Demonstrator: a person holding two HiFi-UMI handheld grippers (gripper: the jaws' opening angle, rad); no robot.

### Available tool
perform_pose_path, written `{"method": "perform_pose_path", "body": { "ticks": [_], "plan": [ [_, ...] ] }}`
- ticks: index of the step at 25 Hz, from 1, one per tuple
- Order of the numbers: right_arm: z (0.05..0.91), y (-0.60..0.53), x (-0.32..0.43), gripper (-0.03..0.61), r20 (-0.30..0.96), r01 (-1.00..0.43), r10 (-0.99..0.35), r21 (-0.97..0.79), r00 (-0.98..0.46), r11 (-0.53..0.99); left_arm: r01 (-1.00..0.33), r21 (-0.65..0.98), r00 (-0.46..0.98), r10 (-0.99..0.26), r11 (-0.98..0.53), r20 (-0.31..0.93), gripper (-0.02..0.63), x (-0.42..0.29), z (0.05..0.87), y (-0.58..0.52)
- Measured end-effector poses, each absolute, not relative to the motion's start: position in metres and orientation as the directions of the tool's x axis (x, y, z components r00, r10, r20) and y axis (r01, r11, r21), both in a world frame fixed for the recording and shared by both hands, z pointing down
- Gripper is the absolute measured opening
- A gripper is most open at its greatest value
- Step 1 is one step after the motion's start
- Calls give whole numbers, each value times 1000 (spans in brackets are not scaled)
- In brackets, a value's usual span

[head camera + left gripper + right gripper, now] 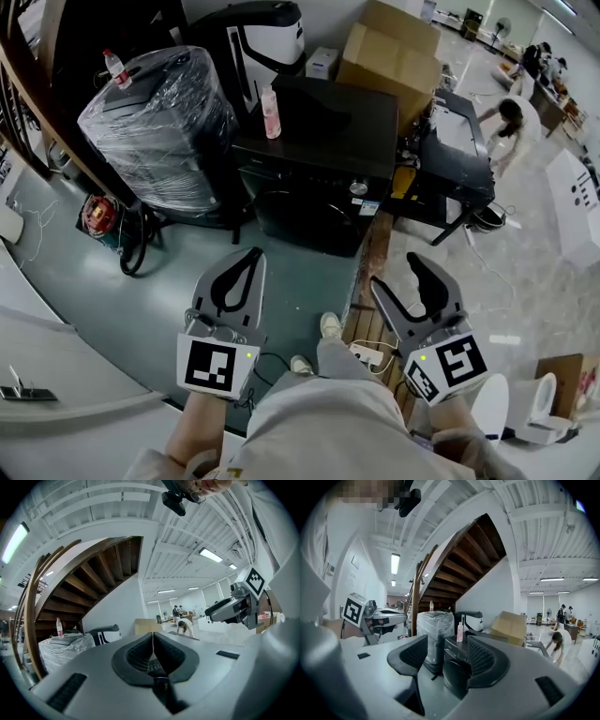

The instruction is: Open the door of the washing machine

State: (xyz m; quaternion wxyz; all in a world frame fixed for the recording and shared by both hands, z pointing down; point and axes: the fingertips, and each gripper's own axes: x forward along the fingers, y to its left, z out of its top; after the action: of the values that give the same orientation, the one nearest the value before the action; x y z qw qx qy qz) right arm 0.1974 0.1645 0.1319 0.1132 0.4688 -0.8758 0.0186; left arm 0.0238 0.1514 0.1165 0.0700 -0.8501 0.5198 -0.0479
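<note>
The black washing machine (323,159) stands on the floor ahead of me, with a pink bottle (272,112) on its top. Its round front door (305,223) faces me and looks closed. My left gripper (251,255) is held low before the machine, well short of it, its jaws shut together and empty (153,635). My right gripper (401,277) is on the right at about the same distance, open with nothing between its fingers. In the right gripper view the washing machine (457,663) shows through the gap of the right gripper (447,641), some way off.
A plastic-wrapped appliance (159,127) stands left of the machine under a wooden staircase. Behind are a white-and-black appliance (267,42) and a cardboard box (389,56). A black table (459,159) is at the right, a person (511,122) bending beyond it. A power strip (370,354) lies by my feet.
</note>
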Motion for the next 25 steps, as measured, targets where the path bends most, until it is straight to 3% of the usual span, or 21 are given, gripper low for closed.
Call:
{"method": "perform_pose_path", "body": {
  "ticks": [11,25],
  "plan": [
    [181,57,224,284,304,-810,-775,17,-555,586,-861,-135,484,-871,-491,84,23,61,151,51],
    [289,-92,233,284,491,-711,-595,-74,-636,699,-860,-162,417,-850,-484,323,23,89,245,-83]
  ]
}}
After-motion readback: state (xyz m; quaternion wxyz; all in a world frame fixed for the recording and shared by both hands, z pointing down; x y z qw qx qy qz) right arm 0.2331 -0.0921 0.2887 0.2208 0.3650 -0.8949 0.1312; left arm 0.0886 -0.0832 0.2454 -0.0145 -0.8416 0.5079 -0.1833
